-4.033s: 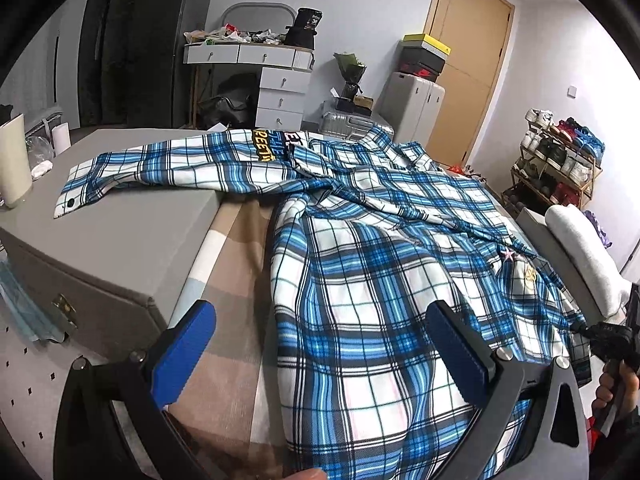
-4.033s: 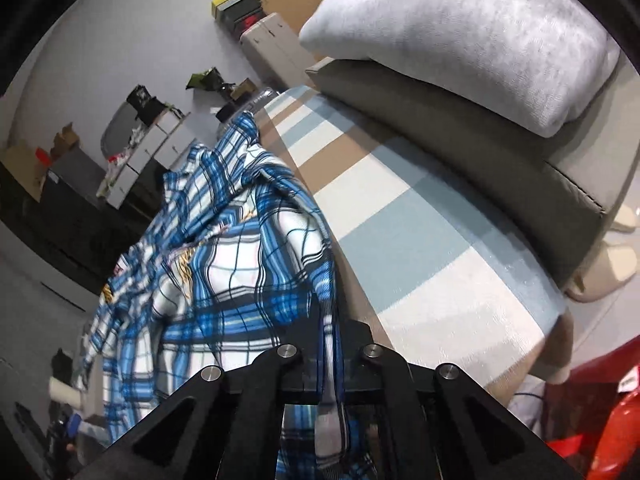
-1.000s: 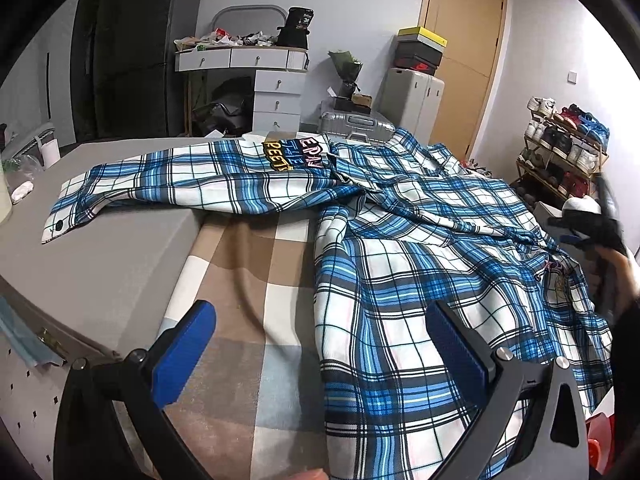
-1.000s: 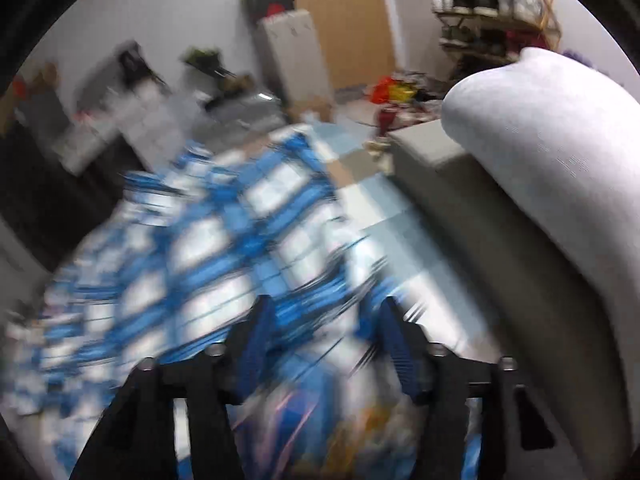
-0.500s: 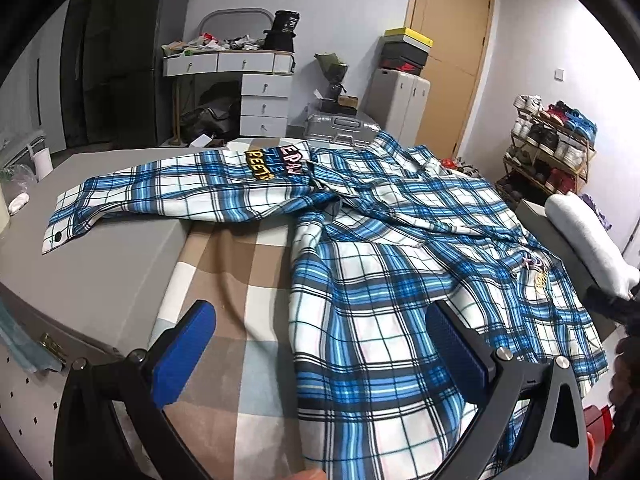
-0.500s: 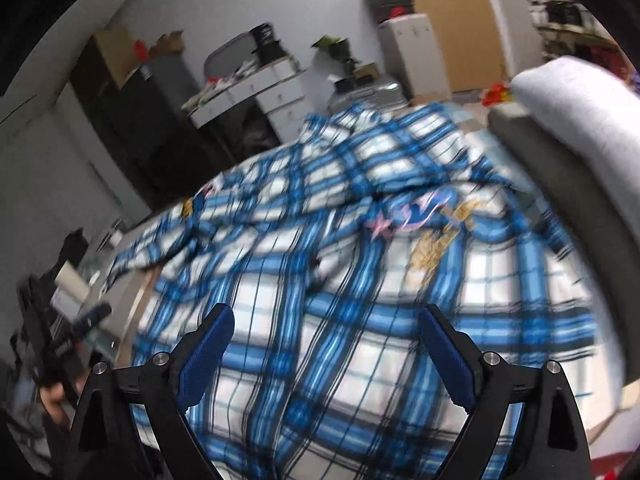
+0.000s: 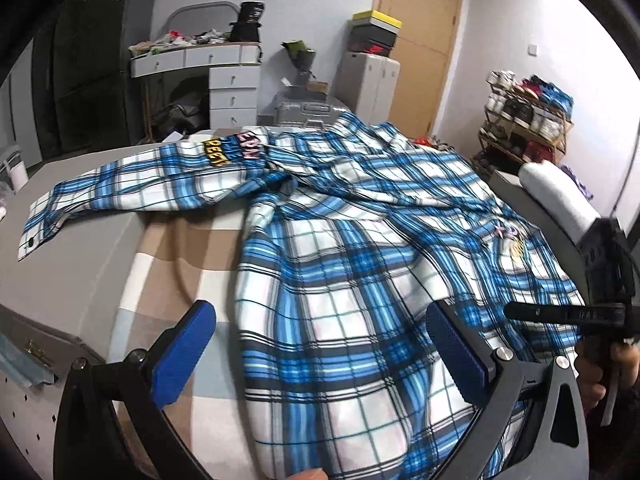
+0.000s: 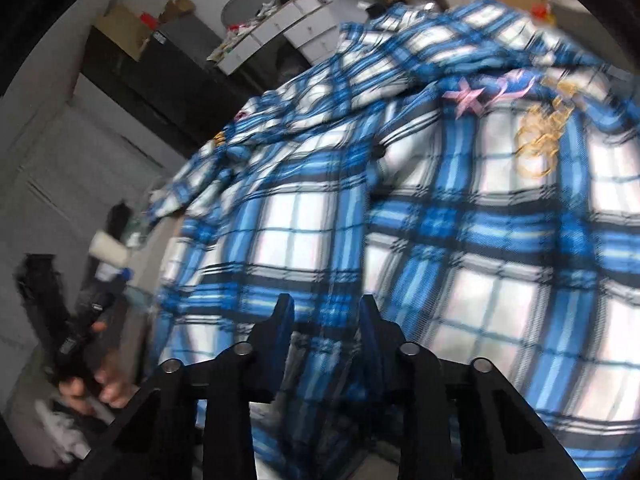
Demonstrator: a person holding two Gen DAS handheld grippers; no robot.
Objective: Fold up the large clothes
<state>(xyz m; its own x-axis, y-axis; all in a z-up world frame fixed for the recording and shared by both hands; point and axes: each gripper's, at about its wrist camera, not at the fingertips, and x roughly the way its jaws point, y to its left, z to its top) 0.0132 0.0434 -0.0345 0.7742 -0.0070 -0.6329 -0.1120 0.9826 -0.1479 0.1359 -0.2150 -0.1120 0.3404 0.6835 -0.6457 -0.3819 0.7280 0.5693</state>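
- One big blue plaid shirt [image 7: 352, 264] sprawls across the middle of the left wrist view, over the striped bed cover [image 7: 176, 256], one sleeve trailing to the left edge.
- Left gripper [image 7: 320, 344] gapes wide at the bottom, holding nothing.
- Right gripper [image 8: 326, 320], low centre of its blurred view, is closing with shirt fabric between its jaws; contact is unclear.

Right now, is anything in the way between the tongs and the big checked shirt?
Nothing visible. The left tongs stand open right over the checked shirt, with only its hem between the pads. The right tongs are closing, with shirt cloth already between them.
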